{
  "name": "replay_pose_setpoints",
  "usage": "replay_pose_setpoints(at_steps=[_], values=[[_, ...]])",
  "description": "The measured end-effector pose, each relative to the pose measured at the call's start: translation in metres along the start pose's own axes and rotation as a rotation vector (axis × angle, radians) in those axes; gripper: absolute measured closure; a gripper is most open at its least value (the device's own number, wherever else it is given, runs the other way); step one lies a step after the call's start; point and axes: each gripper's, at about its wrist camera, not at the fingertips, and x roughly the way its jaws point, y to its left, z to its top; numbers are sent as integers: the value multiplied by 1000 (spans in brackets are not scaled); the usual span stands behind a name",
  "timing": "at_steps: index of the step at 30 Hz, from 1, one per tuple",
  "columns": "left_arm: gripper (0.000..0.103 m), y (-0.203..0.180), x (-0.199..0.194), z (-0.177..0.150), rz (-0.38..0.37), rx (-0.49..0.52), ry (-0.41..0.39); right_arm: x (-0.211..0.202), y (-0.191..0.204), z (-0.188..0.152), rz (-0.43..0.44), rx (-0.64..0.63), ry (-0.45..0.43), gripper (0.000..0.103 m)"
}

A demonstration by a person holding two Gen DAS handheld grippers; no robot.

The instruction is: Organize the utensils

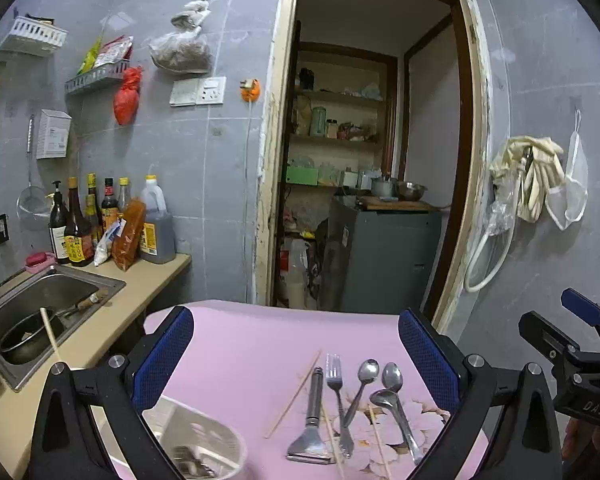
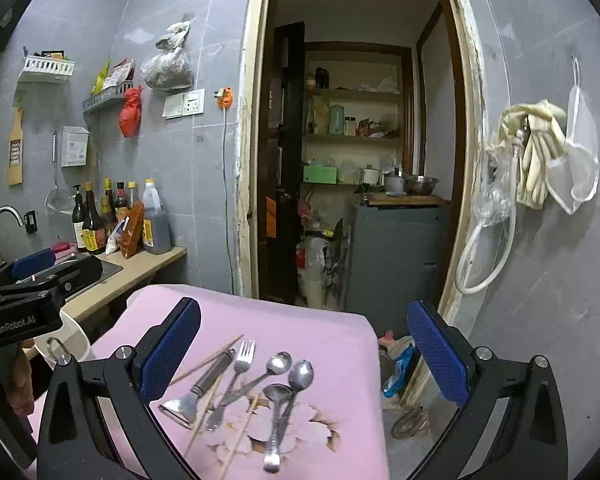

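Grey tiled walls (image 1: 204, 168) are seen on both sides of an open doorway (image 2: 364, 140) framed in worn, pale wood. Beyond it, a storeroom with cluttered shelves (image 1: 336, 120) and a grey cabinet (image 2: 396, 256) is revealed. At the left, a beige counter (image 1: 148, 276) with a steel sink (image 1: 40, 300) is lined with sauce bottles (image 2: 100, 220). Bags, wall racks (image 1: 96, 78) and a socket (image 2: 184, 105) are fixed above; gloves (image 2: 536, 152) are hung at the right.
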Motion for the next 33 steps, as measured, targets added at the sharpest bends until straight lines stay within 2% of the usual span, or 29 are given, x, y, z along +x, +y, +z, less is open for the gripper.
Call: replay_pose_setpoints(at_steps=[7,12,14,16,18,20,23,29,33], values=[[0,-29,29,-3,17,30,42,32,-33,-22,28,14,53,1],[0,-47,66,-12,56,72,137,69,-53,-45,77,71,125,2],[2,-51,80,-17,60,73,180,85,-60,-56,97,100,161,11],[8,-55,92,-23,57,74,217,103,-65,-67,111,118,201,20],[14,-59,106,-31,57,86,259,125,-69,-78,131,133,250,26],[25,-62,119,-39,55,95,297,140,-69,-87,151,138,283,37],[38,-65,141,-52,43,100,371,165,-65,-101,186,131,342,43],[53,-63,179,-80,62,114,498,205,-50,-128,238,121,452,57],[58,-55,196,-91,64,93,561,227,-38,-144,265,95,525,62]])
